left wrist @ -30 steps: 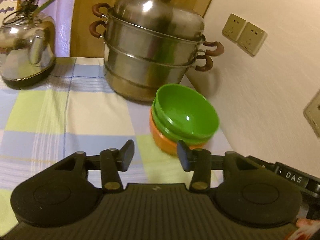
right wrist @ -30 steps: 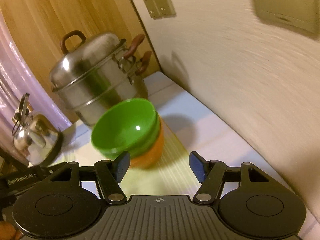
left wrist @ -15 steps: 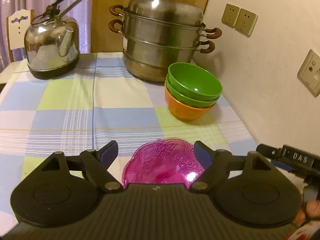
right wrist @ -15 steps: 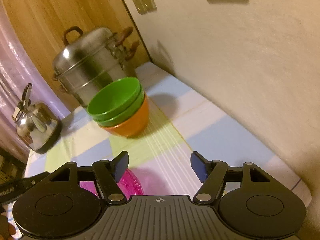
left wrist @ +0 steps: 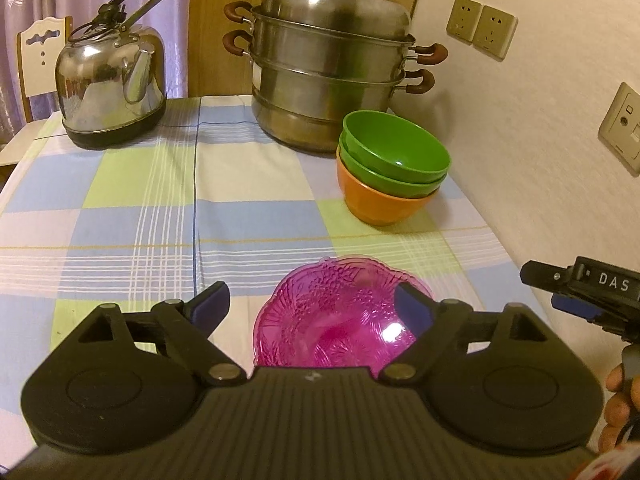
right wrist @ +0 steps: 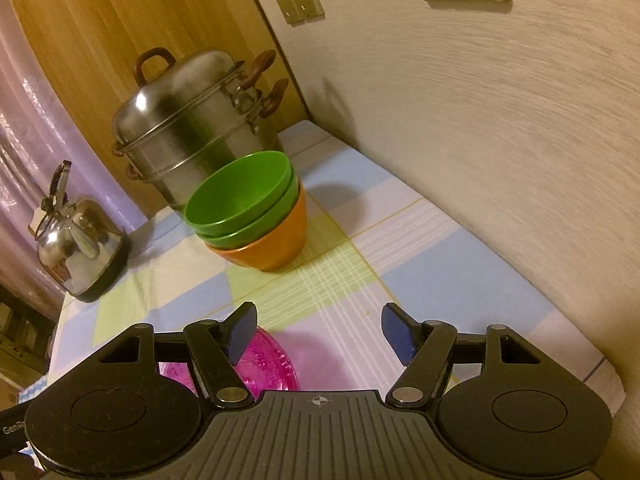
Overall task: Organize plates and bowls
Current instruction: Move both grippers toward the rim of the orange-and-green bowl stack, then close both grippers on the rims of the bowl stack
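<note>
A stack of bowls, two green ones point(left wrist: 394, 152) nested in an orange one point(left wrist: 380, 204), stands on the checked tablecloth by the wall; it also shows in the right wrist view point(right wrist: 244, 196). A pink glass dish point(left wrist: 336, 320) lies on the cloth near the front, partly hidden behind my left gripper point(left wrist: 312, 306), which is open and empty above it. My right gripper point(right wrist: 318, 330) is open and empty, with the pink dish point(right wrist: 266, 364) low at its left finger. The right gripper also shows at the right edge of the left wrist view point(left wrist: 580, 292).
A large steel steamer pot point(left wrist: 332, 64) stands behind the bowls at the back. A steel kettle point(left wrist: 112, 80) sits at the back left. The wall with sockets point(left wrist: 480, 32) runs along the table's right side. A white chair point(left wrist: 38, 60) stands beyond the far left corner.
Both grippers have pulled back from the bowl stack toward the table's near side. The left gripper has opened wider, and the pink dish has come into view under it.
</note>
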`<act>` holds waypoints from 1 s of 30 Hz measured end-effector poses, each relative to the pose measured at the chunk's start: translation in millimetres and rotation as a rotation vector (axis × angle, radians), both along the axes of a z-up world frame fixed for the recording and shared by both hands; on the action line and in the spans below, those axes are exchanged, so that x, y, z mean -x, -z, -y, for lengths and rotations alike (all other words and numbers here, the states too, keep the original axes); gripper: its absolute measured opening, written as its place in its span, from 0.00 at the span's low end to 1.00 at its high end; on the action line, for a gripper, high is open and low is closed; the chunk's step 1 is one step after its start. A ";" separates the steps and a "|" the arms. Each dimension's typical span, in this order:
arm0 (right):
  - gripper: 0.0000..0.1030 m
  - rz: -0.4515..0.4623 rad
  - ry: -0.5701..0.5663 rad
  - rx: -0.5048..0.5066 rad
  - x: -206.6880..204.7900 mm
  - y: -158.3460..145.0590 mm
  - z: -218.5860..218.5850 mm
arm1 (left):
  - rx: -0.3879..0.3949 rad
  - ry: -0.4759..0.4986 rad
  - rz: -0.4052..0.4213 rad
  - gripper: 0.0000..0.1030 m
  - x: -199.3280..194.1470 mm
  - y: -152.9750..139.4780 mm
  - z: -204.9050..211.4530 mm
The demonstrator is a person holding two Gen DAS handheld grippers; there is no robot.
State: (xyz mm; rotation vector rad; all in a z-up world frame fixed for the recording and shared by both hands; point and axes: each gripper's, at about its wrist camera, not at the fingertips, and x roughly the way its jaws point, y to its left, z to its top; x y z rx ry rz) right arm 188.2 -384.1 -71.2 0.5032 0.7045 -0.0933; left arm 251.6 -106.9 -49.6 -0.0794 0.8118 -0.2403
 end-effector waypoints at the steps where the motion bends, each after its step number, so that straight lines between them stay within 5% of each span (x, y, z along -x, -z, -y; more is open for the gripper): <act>1: 0.67 -0.002 0.000 0.001 -0.3 -0.7 -0.3 | -0.001 0.001 0.000 0.86 -0.1 0.3 0.2; 16: 0.67 -0.082 -0.032 0.045 -13.6 9.0 -5.4 | 0.035 0.027 -0.022 0.89 -17.8 6.6 0.3; 21: 0.67 -0.046 -0.033 0.036 -32.1 4.0 -1.7 | 0.185 0.040 -0.053 0.89 -54.7 -0.4 -12.3; 30: 0.67 0.029 -0.033 -0.014 -94.3 -7.7 8.2 | 0.183 0.003 -0.019 0.88 -143.0 1.2 4.6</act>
